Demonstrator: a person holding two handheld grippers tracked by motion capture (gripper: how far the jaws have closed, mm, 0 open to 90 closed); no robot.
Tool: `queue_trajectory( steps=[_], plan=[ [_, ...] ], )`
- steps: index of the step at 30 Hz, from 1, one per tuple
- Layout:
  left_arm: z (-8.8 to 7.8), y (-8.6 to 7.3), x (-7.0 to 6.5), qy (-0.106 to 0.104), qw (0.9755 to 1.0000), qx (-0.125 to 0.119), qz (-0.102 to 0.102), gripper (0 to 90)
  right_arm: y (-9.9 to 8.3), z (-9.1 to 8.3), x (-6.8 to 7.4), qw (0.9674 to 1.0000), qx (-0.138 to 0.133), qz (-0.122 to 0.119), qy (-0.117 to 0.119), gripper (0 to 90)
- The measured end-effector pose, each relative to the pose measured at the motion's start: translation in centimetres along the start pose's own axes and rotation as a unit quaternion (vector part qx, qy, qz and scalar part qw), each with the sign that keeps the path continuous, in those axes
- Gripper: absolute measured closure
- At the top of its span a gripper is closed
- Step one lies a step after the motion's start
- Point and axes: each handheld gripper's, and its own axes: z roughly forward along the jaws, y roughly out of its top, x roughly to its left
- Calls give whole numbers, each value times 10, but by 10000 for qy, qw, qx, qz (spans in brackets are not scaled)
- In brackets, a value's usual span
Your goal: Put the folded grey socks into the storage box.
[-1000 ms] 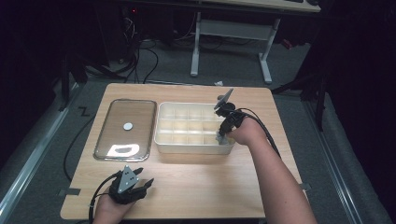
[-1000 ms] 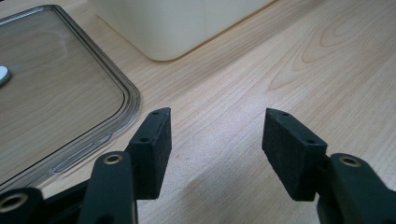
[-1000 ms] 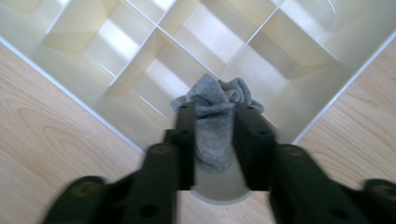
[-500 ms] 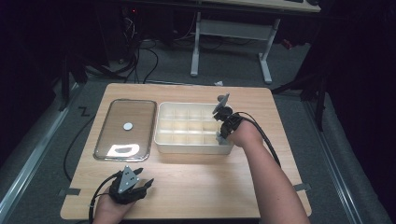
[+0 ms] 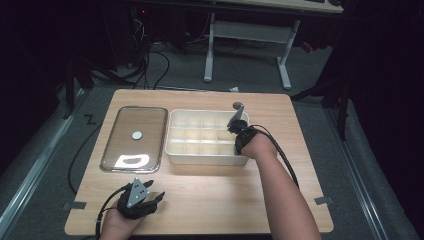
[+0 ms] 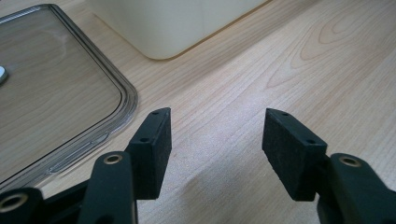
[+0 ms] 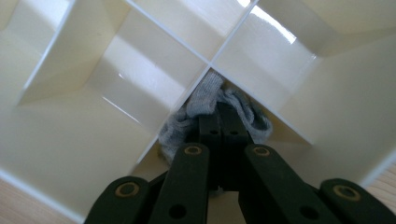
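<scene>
the high view looks forward and down from above the near edge of the worktop (image 5: 210, 200) — taking in all of it. the left claw view sits low and close, skimming the wood toward the clear lid (image 6: 51, 88) and cream divided box (image 6: 173, 23). the right claw view peers straight down into that box (image 7: 93, 60) — very near.

A light wooden table (image 5: 200, 200) stands on a grey carpeted floor (image 5: 45, 165) in a dark room. Behind it stands a white-legged desk (image 5: 245, 45), with black cables (image 5: 150, 65) trailing across the floor beside it. Light falls on the tabletop alone.
</scene>
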Motion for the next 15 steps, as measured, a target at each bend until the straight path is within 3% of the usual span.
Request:
queue_trajectory(
  steps=[6, 15],
  plan=[
    [0, 0, -1, -16, 10000, 19, 28, 429, 2, 3, 0, 10000, 60, 55, -13, 900],
    [0, 1, -2, -2, 10000, 16, 41, 428, -1, 3, 2, 9999, -55, -33, -102, 900]
  ],
)
